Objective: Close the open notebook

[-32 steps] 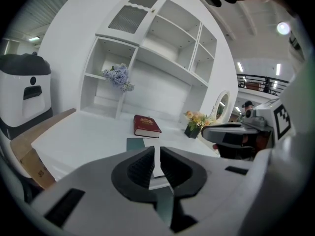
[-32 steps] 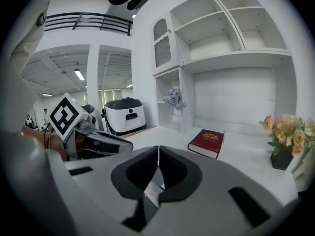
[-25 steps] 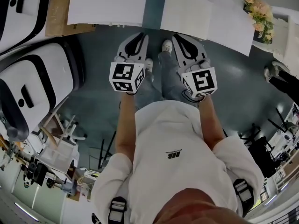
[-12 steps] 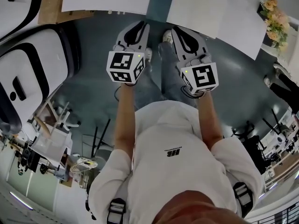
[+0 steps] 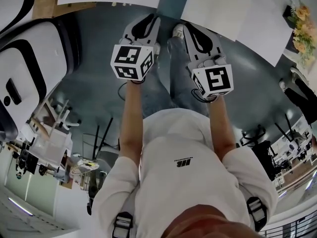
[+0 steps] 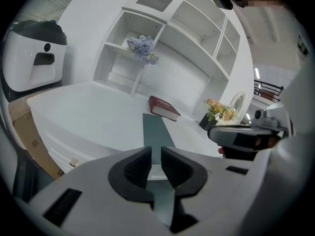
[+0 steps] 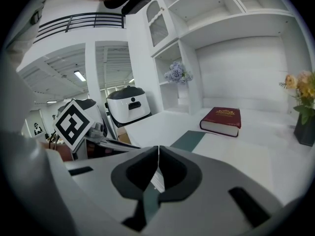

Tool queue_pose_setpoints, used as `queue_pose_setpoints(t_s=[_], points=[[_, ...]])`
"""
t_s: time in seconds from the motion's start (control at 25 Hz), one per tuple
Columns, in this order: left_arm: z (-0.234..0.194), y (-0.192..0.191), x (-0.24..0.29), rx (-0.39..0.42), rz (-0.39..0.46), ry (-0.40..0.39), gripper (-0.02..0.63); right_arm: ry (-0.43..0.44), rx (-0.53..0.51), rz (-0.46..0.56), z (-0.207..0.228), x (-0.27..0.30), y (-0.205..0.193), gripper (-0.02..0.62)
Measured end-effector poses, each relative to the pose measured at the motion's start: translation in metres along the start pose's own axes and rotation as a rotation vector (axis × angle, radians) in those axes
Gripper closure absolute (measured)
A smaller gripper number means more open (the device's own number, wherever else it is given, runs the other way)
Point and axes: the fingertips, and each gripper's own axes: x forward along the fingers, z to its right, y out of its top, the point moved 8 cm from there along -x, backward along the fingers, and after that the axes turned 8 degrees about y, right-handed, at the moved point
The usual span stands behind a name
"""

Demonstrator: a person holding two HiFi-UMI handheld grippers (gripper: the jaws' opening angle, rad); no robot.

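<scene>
The red notebook [image 7: 221,121] is lying far off on the white table [image 7: 256,151], seemingly already closed; the left hand-held gripper [image 6: 156,157] is hanging slightly parted, empty; the right hand-held gripper [image 7: 157,154] is pressed together, empty; approaching slowly and checking the cover seems wisest.

Bright, even indoor light leaves the white worktop [image 6: 88,117] nearly washed out and almost shadowless, a ceiling strip light [image 7: 78,75] glows far off, and fisheye bending with dark corners frames both gripper views, the close jaws of the left gripper [image 6: 152,167] slightly soft.
</scene>
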Motion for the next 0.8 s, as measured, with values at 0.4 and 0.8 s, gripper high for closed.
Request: queue_pose_setpoints(t_s=[0.4,0.8], points=[[-0.011,-0.014,0.022,-0.042,-0.041,-0.006,0.606,0.022,0.02,-0.027,0.005,0.019,-0.018,0.597],[-0.017,-0.026,0.036,-0.12,-0.057,-0.044,0.606,0.053,0.017,-0.045,0.002,0.031,-0.03,0.597]])
